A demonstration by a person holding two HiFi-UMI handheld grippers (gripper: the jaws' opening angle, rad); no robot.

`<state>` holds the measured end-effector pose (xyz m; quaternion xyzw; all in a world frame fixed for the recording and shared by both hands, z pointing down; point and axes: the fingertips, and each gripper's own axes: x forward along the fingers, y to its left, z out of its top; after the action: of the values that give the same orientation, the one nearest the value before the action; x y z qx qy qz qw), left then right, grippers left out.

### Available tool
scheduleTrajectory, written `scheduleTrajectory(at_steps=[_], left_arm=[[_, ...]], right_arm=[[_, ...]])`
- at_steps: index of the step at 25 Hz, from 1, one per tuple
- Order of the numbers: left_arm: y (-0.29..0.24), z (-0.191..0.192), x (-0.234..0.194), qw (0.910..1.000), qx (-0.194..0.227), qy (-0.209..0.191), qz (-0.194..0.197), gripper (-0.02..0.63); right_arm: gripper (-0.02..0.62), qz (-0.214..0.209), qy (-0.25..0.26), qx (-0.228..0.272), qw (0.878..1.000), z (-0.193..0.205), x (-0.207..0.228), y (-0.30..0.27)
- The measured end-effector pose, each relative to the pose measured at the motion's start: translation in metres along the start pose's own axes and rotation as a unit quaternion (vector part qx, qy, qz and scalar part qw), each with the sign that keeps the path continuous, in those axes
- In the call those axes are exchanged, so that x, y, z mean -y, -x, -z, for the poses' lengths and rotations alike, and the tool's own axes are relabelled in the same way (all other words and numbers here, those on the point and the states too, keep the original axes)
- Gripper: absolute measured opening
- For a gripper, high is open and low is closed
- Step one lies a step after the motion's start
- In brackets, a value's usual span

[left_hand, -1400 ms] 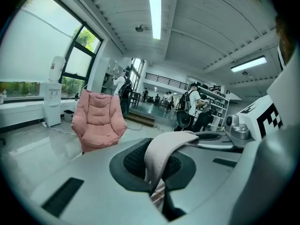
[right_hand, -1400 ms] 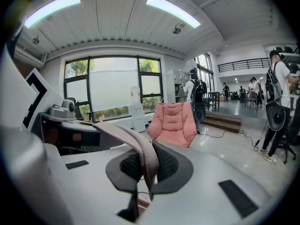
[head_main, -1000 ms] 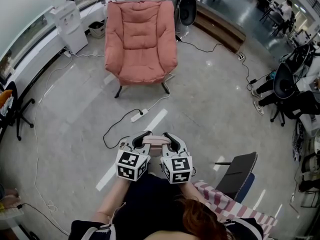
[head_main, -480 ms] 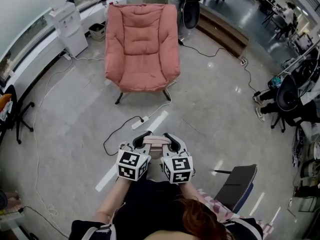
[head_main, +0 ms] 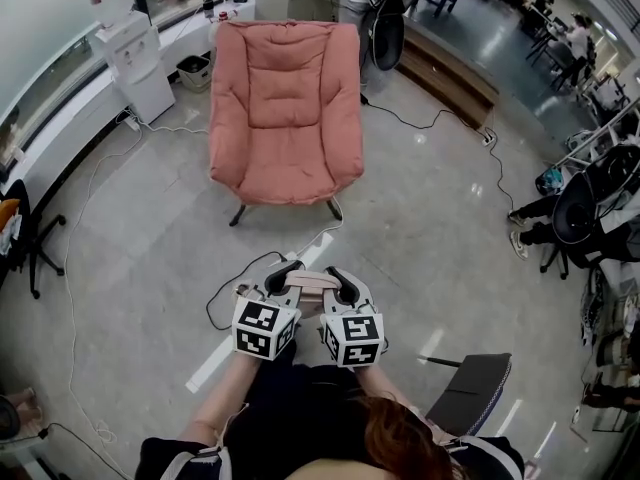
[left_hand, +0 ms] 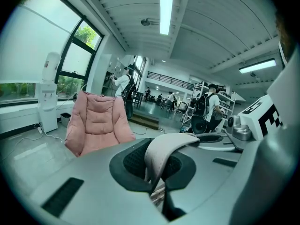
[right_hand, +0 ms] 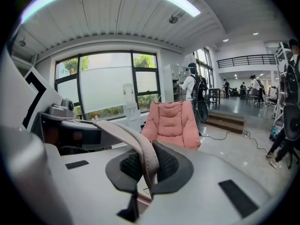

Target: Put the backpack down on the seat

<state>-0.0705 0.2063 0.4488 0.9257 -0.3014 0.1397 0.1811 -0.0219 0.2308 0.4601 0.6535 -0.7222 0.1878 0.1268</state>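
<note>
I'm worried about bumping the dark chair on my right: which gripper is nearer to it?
Right. The right gripper is left of the dark chair; the left gripper is beyond it, farther left. Both clamp the pink strap.

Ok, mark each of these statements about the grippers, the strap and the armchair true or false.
1. The left gripper and the right gripper both clamp the pink strap. True.
2. A backpack lies on the pink armchair. False: its seat is bare.
3. In the head view, a white water dispenser stands left of the armchair. True.
4. The right gripper's jaws stand wide apart. False: they are closed on the strap.
</note>
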Motion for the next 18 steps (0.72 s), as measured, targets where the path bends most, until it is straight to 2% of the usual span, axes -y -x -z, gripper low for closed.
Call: scheduleTrajectory(at_steps=[7, 18], left_arm=[[-0.025, -0.026, -0.035, 1.0, 0.005, -0.006, 0.005, 0.017], [-0.045, -0.04, -0.082, 0.9999, 0.0, -0.008, 0.012, 0.017]], right_arm=[[0.034, 0.006, -0.001, 0.012, 1.0, -0.026, 0.004, -0.04], [0.034, 0.016, -0.007, 0.015, 1.0, -0.044, -0.002, -0.092]])
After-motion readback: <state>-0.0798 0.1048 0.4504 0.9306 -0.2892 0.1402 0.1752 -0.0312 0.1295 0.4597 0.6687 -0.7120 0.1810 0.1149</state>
